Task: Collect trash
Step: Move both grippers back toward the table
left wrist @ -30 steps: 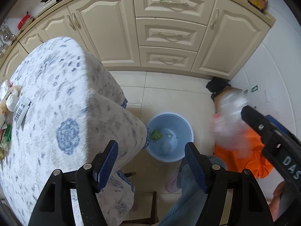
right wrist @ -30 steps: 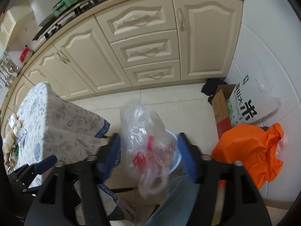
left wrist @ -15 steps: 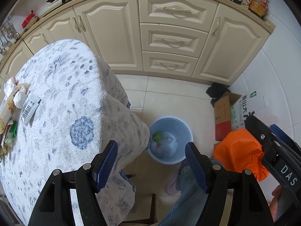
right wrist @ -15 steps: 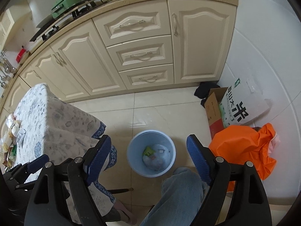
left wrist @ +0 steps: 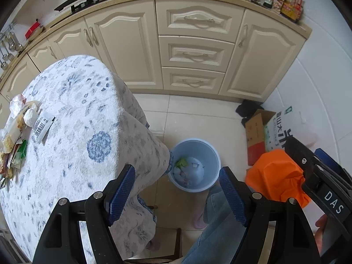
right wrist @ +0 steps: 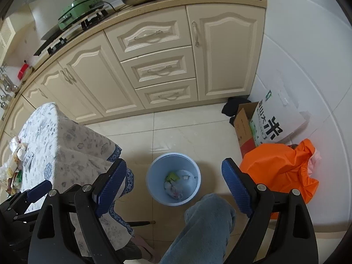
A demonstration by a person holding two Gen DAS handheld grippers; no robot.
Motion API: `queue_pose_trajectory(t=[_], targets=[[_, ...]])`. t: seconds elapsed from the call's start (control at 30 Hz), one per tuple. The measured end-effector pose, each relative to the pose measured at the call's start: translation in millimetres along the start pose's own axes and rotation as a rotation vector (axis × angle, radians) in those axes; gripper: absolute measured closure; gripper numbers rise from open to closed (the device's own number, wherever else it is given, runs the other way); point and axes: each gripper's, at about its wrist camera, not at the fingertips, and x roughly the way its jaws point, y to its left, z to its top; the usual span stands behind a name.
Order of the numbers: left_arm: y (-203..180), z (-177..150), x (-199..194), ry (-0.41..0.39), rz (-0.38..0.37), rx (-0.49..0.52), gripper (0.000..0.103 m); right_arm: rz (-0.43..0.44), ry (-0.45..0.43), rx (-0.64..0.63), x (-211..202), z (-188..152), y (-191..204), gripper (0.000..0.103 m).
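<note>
So both grippers are hanging over the blue bin (right wrist: 154,182), left gripper (left wrist: 176,194) and right gripper (right wrist: 173,187) jaws opening with nothing between them, trash bag (right wrist: 173,188) sitting inside.

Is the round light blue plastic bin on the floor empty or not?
Not empty: the light blue bin stands upright with crumpled wrappers covering its bottom.

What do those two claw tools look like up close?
Each gripper, left and right, is a black plastic frame with silver screws and two fingers faced with ribbed blue pads. The right one's side reads DAS in white. The person wears jeans.
</note>
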Motion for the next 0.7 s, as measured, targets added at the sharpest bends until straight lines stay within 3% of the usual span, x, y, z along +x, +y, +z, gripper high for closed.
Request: queue_pose_trajectory(t=[0.33,0.7], targets=[[6,-26,-46,-0.067,-0.015,-0.003,0.027,0.014,-0.054,0.016,-36,-15,-2,0.009],[61,-72,-100,-0.154,0.021,-0.109,0.023,0.058,-0.117,-0.062,-69,-33,44,0.004]])
